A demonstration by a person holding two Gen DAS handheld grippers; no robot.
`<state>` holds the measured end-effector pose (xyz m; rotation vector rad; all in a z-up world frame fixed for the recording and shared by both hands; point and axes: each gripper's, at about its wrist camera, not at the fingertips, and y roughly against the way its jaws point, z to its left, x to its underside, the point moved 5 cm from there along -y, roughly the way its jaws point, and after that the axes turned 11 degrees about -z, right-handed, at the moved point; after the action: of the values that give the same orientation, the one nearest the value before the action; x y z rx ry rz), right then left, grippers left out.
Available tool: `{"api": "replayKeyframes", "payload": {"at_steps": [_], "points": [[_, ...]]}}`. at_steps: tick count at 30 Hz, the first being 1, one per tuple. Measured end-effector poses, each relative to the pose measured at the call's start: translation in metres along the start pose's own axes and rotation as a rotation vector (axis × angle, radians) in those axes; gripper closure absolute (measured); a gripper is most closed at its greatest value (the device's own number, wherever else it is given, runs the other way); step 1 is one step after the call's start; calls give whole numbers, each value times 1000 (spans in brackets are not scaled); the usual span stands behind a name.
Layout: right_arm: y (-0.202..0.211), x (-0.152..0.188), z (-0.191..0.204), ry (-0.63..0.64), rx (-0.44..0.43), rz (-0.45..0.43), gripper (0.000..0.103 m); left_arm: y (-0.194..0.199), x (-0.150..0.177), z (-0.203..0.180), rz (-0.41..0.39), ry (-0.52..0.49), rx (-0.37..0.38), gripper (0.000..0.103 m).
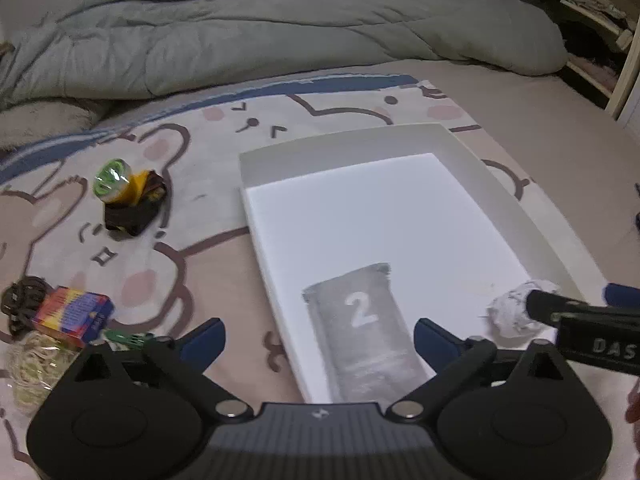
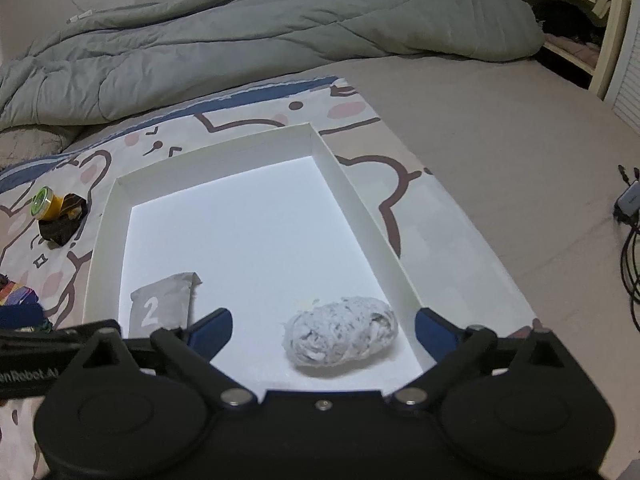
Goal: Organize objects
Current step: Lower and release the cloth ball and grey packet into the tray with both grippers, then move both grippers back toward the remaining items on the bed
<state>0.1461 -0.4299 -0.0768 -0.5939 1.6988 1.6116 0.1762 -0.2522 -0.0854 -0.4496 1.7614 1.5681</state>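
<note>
Both tongs [image 1: 318, 338] [image 2: 323, 330] spread wide, empty; grey pouch [image 1: 360, 320], fuzzy white wad [image 2: 340, 334] in box [image 2: 352, 196]

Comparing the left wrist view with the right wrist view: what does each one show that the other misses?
Only the left wrist view shows the tangle of pale string and the dark cord bundle by the colourful small box, seen whole here.

Only the right wrist view shows the grey adapter with cables on the bare sheet at far right.

Both show the white tray, the grey packet marked 2 and the white crumpled wad inside it, the green-lidded jar, and the grey duvet. Both the left gripper and the right gripper are open.
</note>
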Motion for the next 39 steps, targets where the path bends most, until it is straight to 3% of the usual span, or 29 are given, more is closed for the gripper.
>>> {"api": "replayKeyframes", "payload": {"at_steps": [9,23,30,39], "points": [[12,-1,-4,13,27,-33,0,4,-1,13,-9,-19,-84,0],[41,-3,-3,26,42,-77,0,26,-5,25,-40,-3,-71,0],[58,-7,8,22,18,-98,0,53,-2,54,-71,13,-90,0],[85,-12,43,24,-78,-148,0,100,4,113,-116,56,-148,0]]}}
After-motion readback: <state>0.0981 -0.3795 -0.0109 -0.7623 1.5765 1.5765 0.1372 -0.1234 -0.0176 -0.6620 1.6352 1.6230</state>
